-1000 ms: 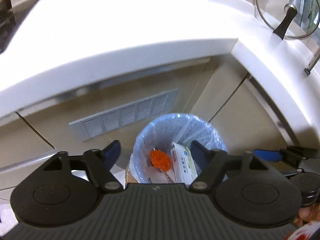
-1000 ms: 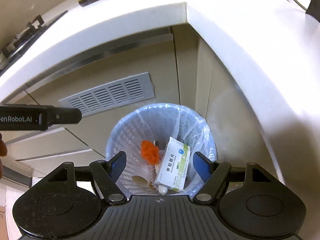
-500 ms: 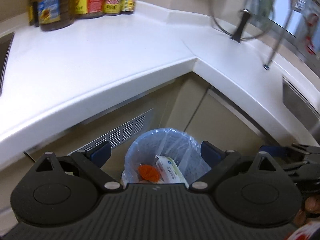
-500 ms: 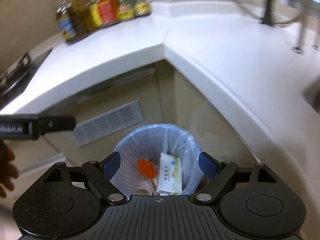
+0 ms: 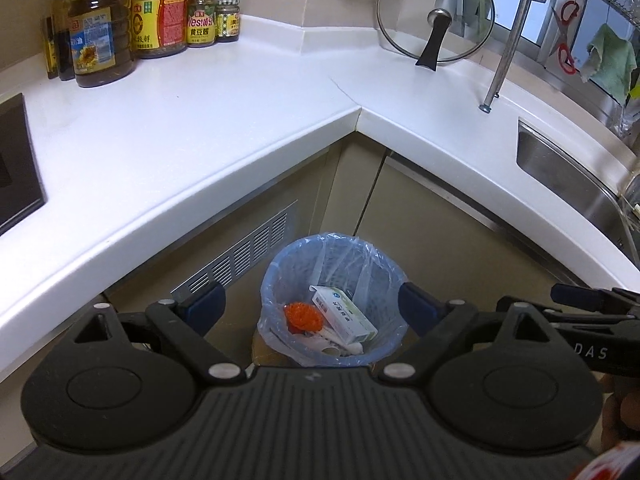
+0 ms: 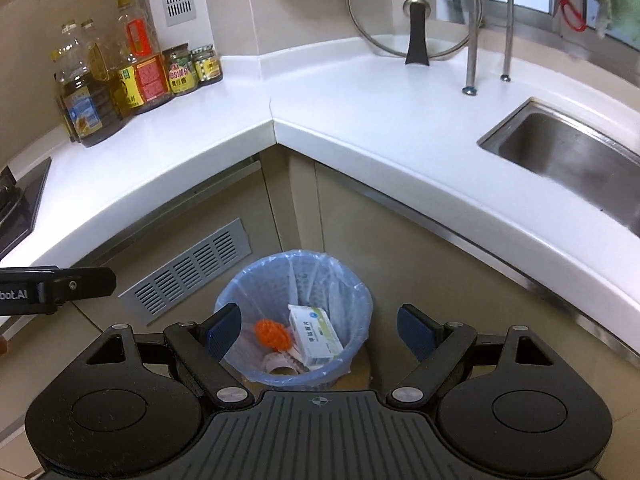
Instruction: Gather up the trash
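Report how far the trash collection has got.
Done: the medicine box, an orange scrap and other bits lie in the lined trash bin. In hand: nothing; the right gripper is open and empty, the left gripper's jaws are closing on nothing. Left: no loose trash shows on the countertop.

Glossy white counter (image 6: 360, 128); thin plastic bin liner (image 6: 248, 292); seemingly steel sink (image 6: 568, 152).

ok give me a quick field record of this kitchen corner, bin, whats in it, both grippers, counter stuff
bin: trash bin with blue liner, on the floor in the cabinet corner
contents: white medicine box, orange item, other pale scraps
left gripper: jaws closing slightly, nothing between them
right gripper: open, empty, above the bin
counter: white countertop, oil bottles and jars at back left
lid: glass pot lid leaning at the back
sink: steel sink at right
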`<state>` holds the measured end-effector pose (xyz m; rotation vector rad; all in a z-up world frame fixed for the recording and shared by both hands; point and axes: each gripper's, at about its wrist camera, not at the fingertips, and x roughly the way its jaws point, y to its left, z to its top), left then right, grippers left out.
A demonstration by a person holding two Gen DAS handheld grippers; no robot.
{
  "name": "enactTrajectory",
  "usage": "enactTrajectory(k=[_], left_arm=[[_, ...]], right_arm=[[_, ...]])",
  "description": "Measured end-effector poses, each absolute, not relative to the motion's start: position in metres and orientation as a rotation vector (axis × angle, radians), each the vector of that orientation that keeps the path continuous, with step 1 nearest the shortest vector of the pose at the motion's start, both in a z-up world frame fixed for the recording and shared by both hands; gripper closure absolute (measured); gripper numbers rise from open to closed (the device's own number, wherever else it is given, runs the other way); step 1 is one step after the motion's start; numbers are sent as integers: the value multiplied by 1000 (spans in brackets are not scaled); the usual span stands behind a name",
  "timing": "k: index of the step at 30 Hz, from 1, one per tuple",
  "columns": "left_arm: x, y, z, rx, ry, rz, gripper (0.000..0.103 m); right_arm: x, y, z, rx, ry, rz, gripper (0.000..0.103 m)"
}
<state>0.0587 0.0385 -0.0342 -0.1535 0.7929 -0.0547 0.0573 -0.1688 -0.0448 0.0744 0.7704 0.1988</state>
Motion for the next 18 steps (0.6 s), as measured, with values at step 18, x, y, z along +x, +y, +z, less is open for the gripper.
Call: enactTrajectory(k=[18], left_arm=[[42,35,-5,-170,736,12,13]], right_arm=[[48,-158,-19,41,740,253,18]])
